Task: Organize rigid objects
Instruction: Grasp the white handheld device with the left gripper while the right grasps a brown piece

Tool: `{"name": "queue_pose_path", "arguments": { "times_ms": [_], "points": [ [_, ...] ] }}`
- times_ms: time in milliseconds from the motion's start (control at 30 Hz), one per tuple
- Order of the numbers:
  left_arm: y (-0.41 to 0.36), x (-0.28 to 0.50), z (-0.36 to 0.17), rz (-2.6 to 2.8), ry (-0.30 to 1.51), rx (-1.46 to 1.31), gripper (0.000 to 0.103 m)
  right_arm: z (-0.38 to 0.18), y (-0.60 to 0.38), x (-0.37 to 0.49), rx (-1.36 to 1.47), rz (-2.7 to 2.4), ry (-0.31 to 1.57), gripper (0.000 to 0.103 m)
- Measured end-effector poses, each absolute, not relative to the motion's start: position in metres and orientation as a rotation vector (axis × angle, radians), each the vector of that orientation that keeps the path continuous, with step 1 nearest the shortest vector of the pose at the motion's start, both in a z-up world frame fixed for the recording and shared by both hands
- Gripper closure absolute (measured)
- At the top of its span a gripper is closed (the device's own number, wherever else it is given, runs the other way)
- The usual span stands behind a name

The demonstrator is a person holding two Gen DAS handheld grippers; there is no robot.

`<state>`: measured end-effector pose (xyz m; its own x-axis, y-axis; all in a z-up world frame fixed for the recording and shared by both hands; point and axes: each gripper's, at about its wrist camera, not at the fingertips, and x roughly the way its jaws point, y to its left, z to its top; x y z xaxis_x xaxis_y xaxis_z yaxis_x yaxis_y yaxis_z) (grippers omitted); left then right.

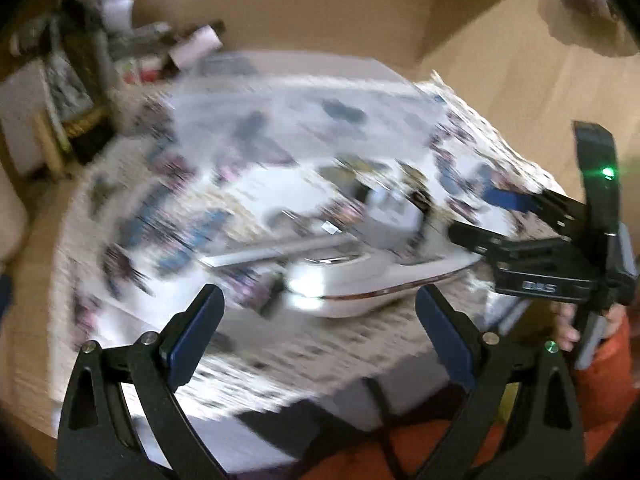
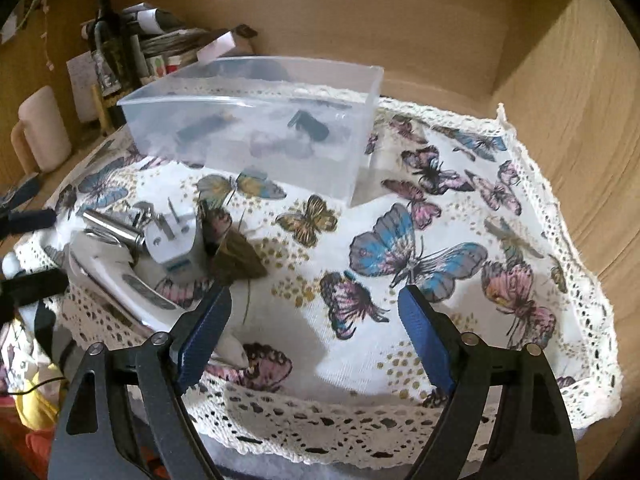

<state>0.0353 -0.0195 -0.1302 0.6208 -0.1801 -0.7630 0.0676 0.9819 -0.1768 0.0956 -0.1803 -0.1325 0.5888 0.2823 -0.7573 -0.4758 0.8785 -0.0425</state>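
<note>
While both tools gape, the white plug lies left.

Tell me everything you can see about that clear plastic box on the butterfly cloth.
The clear plastic box is a rectangular, open-topped bin with frosted translucent walls. It sits upright at the far side of the butterfly cloth, behind the white plug adapter. A few small dark items lie inside, one a black piece; the walls blur the rest. Neither gripper touches it.
</note>
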Motion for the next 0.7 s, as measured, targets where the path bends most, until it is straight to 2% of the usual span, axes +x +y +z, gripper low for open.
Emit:
{"name": "queue_pose_path", "arguments": {
  "times_ms": [233,467,500,567,633,700],
  "points": [
    [-0.030,0.040,-0.146,-0.137,0.950,-0.215,0.005,-0.138,-0.178,0.083,-0.223,0.542,0.839,0.019],
    [-0.039,0.051,-0.146,-0.082,0.916,-0.222,0.007,-0.147,-0.172,0.063,-0.221,0.614,0.823,0.015],
    [-0.040,0.053,-0.147,-0.072,0.909,-0.208,0.009,-0.147,-0.171,0.062,-0.227,0.622,0.820,0.015],
    [-0.043,0.058,-0.148,-0.035,0.893,-0.158,0.031,-0.146,-0.172,0.060,-0.233,0.625,0.812,0.015],
    [-0.040,0.058,-0.146,-0.049,0.874,-0.142,0.040,-0.143,-0.177,0.064,-0.217,0.611,0.812,0.015],
    [-0.034,0.056,-0.145,-0.067,0.874,-0.144,0.044,-0.141,-0.182,0.069,-0.199,0.597,0.811,0.015]
  ]
}}
